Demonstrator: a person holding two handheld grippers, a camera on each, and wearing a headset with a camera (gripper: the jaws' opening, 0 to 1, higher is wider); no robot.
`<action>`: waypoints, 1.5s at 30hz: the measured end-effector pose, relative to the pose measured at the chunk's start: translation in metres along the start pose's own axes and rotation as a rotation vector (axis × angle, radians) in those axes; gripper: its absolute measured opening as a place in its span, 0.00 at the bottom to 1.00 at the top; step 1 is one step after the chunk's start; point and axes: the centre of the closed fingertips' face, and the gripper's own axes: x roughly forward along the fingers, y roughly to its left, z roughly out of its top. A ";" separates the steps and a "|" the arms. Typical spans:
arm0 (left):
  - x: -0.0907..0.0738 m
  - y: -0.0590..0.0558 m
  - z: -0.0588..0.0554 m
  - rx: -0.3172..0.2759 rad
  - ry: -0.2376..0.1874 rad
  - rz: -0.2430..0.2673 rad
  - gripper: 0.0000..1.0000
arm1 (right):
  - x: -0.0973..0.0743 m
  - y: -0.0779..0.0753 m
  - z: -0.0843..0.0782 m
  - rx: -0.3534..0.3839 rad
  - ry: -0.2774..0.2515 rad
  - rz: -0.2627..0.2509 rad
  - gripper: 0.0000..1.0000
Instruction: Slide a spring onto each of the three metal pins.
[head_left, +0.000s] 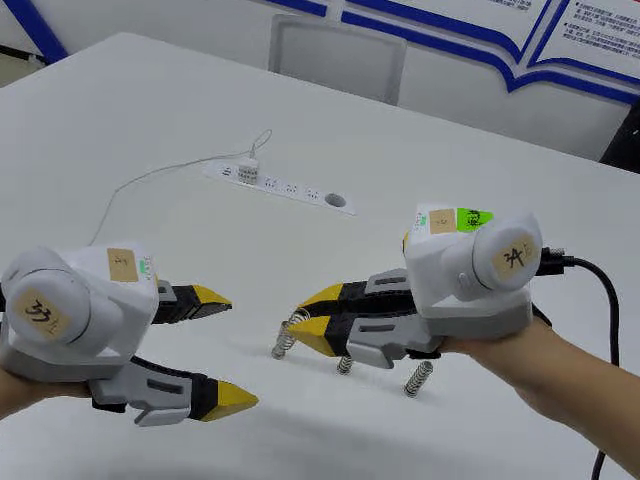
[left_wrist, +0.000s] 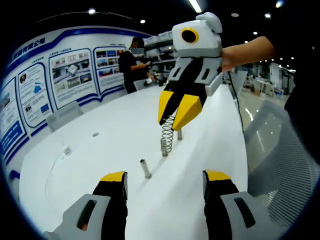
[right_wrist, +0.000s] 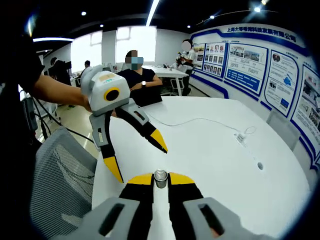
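My right gripper (head_left: 315, 320) is shut on the top of a metal spring (head_left: 286, 338), whose lower end slants down to the white table (head_left: 150, 120). In the left gripper view that spring (left_wrist: 167, 135) hangs from the right gripper (left_wrist: 175, 112) down to the table; a bare metal pin (left_wrist: 145, 168) stands nearer and another pin (left_wrist: 179, 134) behind. Two more coiled pieces (head_left: 345, 365) (head_left: 418, 378) stand under the right gripper. The right gripper view shows the spring (right_wrist: 160, 178) end-on between shut jaws. My left gripper (head_left: 238, 350) is open and holds nothing, left of the spring.
A white power strip (head_left: 280, 185) with a plug and thin wire lies mid-table. A chair (head_left: 335, 55) stands at the far edge. A black cable (head_left: 600, 300) trails from the right gripper. A mesh chair (right_wrist: 65, 170) and people are in the background.
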 end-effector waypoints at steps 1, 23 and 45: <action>0.000 0.001 -0.001 -0.003 0.000 0.003 0.65 | 0.001 -0.004 -0.001 0.007 0.002 -0.008 0.11; -0.006 0.022 -0.041 -0.159 0.058 0.097 1.00 | 0.025 -0.048 -0.019 0.022 0.061 -0.110 0.11; -0.006 0.028 -0.043 -0.213 0.006 0.123 1.00 | 0.050 -0.056 -0.036 0.129 0.086 -0.099 0.11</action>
